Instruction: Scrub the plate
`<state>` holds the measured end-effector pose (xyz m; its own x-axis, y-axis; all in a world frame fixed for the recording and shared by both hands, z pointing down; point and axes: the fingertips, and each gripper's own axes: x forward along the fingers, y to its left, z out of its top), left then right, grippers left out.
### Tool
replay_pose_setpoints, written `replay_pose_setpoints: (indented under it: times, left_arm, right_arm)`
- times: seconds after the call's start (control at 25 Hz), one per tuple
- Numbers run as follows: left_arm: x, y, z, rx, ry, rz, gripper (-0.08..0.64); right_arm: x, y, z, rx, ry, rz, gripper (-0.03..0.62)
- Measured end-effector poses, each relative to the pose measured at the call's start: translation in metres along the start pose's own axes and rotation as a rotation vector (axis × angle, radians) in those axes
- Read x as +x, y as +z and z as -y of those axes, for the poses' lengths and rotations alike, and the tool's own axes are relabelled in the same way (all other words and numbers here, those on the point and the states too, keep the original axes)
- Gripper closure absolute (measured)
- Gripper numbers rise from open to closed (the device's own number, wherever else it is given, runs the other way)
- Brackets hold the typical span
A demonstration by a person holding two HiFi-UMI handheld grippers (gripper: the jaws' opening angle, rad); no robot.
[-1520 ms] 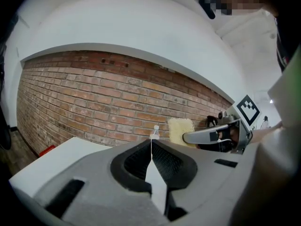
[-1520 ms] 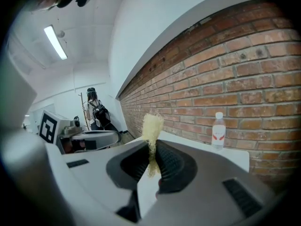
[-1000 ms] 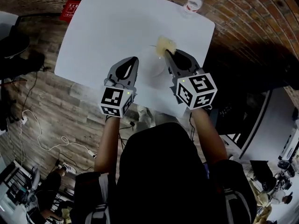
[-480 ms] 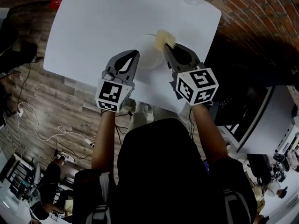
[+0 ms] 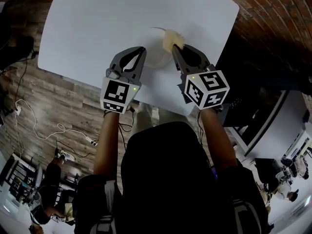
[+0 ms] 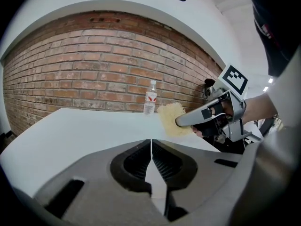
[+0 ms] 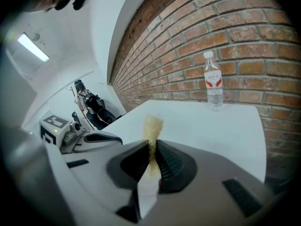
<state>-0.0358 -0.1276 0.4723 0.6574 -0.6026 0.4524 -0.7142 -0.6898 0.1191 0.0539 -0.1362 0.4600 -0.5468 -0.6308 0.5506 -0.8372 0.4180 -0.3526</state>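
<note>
With right gripper [image 5: 176, 48] jaws clamping the sponge [image 5: 172, 39] at the plate's [image 5: 151, 45] 2 o'clock and left gripper [image 5: 142, 49] jaws together, empty, I am risking plate slide.

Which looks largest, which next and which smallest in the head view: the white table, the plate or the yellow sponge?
1. white table: by far the largest.
2. plate: pale against the table, but clearly wider than the sponge.
3. yellow sponge: smallest, lying at the plate's edge.

Water bottle [image 7: 214, 86] upright on white table [image 5: 87, 33], brick wall [image 6: 70, 69] behind.
</note>
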Motion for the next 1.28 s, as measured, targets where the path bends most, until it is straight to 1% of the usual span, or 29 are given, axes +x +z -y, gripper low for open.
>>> replay_pose_setpoints:
  times: [0.24,0.44,0.64,0.68,0.76,0.84,0.96,1.16,1.28]
  left_arm:
    - [0.011,-0.012,-0.003,0.018,-0.02,-0.029,0.538]
    - [0.015,-0.016,-0.006,0.008,-0.047,-0.033,0.537]
    - [0.02,-0.014,-0.008,0.0,-0.032,-0.019,0.529]
    - [0.021,-0.015,-0.008,-0.006,-0.034,-0.019,0.514]
    - [0.024,-0.014,-0.008,-0.015,-0.044,-0.02,0.445]
    - [0.026,-0.013,-0.008,-0.011,-0.056,-0.019,0.433]
    - [0.028,-0.014,-0.004,0.025,-0.092,-0.025,0.412]
    - [0.03,-0.018,0.006,0.078,-0.175,-0.042,0.335]
    - [0.03,-0.022,0.006,0.122,-0.201,-0.061,0.299]
  right_arm:
    - [0.008,-0.015,0.003,0.013,0.01,-0.039,0.554]
    - [0.013,-0.024,0.004,0.023,0.01,-0.054,0.554]
    - [0.016,-0.028,0.008,0.029,0.005,-0.056,0.554]
    - [0.016,-0.028,0.008,0.03,0.005,-0.057,0.554]
    - [0.016,-0.028,0.011,0.033,0.001,-0.058,0.554]
    - [0.016,-0.028,0.013,0.037,-0.003,-0.059,0.554]
    - [0.017,-0.031,0.014,0.044,-0.003,-0.064,0.554]
    - [0.017,-0.035,0.013,0.041,0.0,-0.079,0.554]
    - [0.018,-0.035,0.013,0.045,-0.001,-0.082,0.554]
